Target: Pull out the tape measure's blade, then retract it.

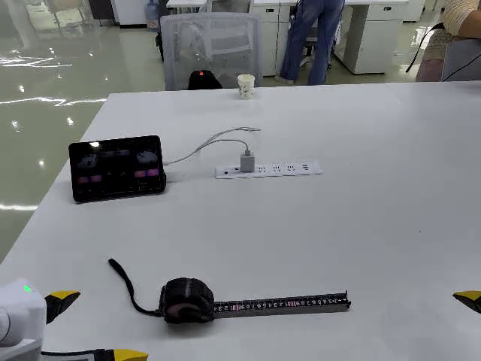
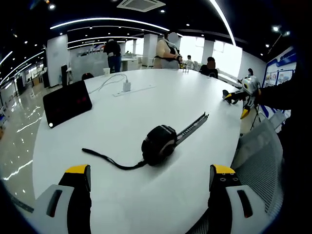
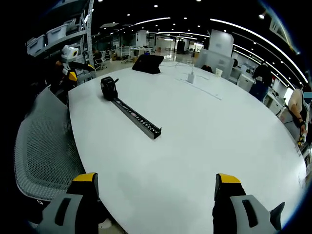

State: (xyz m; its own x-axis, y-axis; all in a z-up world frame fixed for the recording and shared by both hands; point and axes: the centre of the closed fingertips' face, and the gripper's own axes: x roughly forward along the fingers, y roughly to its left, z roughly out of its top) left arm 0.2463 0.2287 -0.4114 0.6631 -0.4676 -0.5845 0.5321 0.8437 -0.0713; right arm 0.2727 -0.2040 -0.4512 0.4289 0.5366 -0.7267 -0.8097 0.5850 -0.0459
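A black tape measure (image 1: 186, 300) lies near the table's front edge, its blade (image 1: 282, 304) pulled out to the right and flat on the white table (image 1: 316, 226). A black wrist strap (image 1: 124, 284) trails off to its left. My left gripper (image 1: 83, 325) hovers at the bottom left corner, open, with the tape measure (image 2: 159, 142) lying ahead of its yellow-tipped fingers (image 2: 78, 170). My right gripper (image 1: 470, 299) shows at the right edge, open and well away from the blade's end (image 3: 155, 131). Nothing is between either pair of jaws.
A dark tablet (image 1: 117, 167) stands at the left of the table. Beside it lies a white power strip (image 1: 268, 169) with a plugged charger and cable. A paper cup (image 1: 246, 86) sits at the far edge by a grey chair (image 1: 211, 50). People stand beyond the table.
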